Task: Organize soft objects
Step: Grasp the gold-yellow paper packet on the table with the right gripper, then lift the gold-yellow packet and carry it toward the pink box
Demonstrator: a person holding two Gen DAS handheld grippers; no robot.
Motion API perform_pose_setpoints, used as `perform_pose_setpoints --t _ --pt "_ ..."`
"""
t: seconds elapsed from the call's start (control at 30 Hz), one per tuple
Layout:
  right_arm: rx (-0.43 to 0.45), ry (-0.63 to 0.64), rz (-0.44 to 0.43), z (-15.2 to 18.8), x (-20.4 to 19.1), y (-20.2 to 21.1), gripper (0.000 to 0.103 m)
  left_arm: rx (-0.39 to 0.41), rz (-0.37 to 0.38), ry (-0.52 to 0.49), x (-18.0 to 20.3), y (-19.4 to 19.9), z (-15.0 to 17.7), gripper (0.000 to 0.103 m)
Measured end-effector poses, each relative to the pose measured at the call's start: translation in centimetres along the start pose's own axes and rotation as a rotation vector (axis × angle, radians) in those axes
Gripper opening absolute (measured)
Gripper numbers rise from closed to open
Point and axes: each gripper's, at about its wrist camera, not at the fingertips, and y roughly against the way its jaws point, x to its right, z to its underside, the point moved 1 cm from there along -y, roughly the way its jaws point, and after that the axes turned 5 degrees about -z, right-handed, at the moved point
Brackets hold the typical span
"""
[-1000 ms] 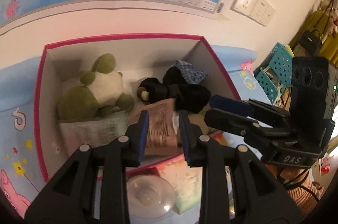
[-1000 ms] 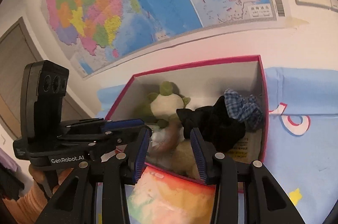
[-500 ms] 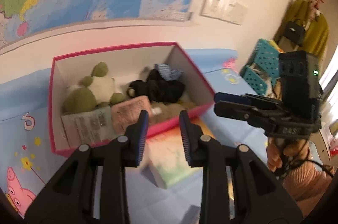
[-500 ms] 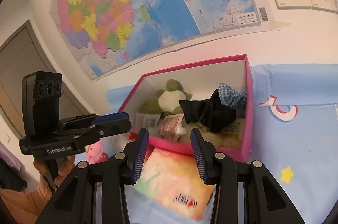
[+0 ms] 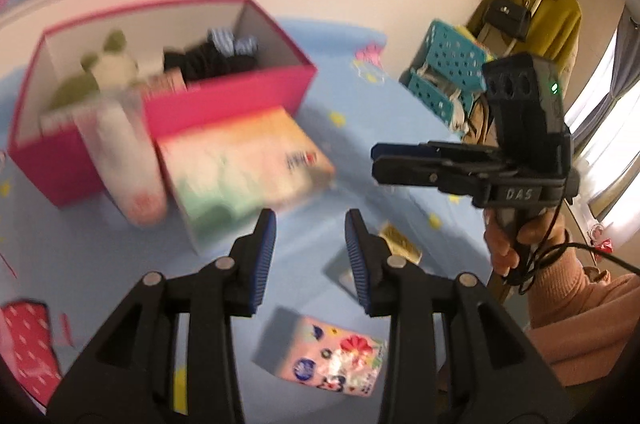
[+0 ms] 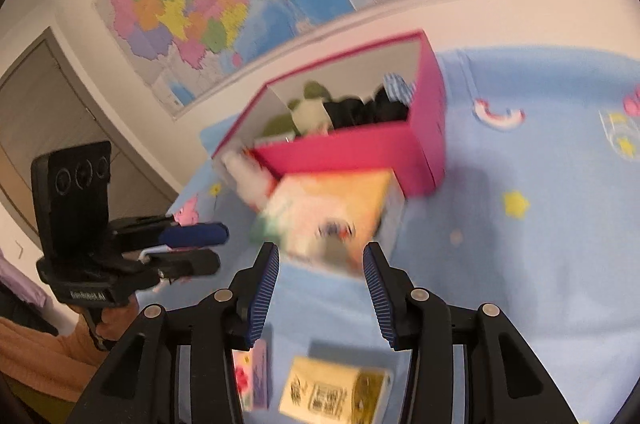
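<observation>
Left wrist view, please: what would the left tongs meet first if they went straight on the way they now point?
Probably the pastel rectangular tissue pack lying against the pink cardboard box; the open left tongs point at its near edge, though blur leaves depth unclear.

A green-and-white plush toy [image 5: 108, 64] and black soft bundle [image 5: 208, 62] lie inside the pink cardboard box [image 5: 224, 96], with what seems a tissue pack [image 5: 240, 164] just before it.

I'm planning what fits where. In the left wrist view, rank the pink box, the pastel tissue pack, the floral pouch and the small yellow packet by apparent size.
1. Pink box
2. Pastel tissue pack
3. Floral pouch, though it lies nearest the camera, so it may look bigger than it is
4. Small yellow packet, partly hidden behind the left claw's finger
</observation>
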Motion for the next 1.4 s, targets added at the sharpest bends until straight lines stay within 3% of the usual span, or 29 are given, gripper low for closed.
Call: perform_pose_setpoints --t 0.33,0.7,1.4 --pt "-0.059 -0.076 0.044 4.2 1.6 0.3 0.045 -0.108 0.048 0.031 1.7 -3.1 3.8 0.037" --pt "-0.1 -0.131 0.054 7.0 2.3 0.7 0.045 -0.199 0.112 -0.008 4.1 -5.1 5.7 0.037" --pt "-0.09 -0.108 0.043 8.2 0.6 0.0 0.042 -0.174 0.075 0.042 3.8 -5.4 5.2 0.03"
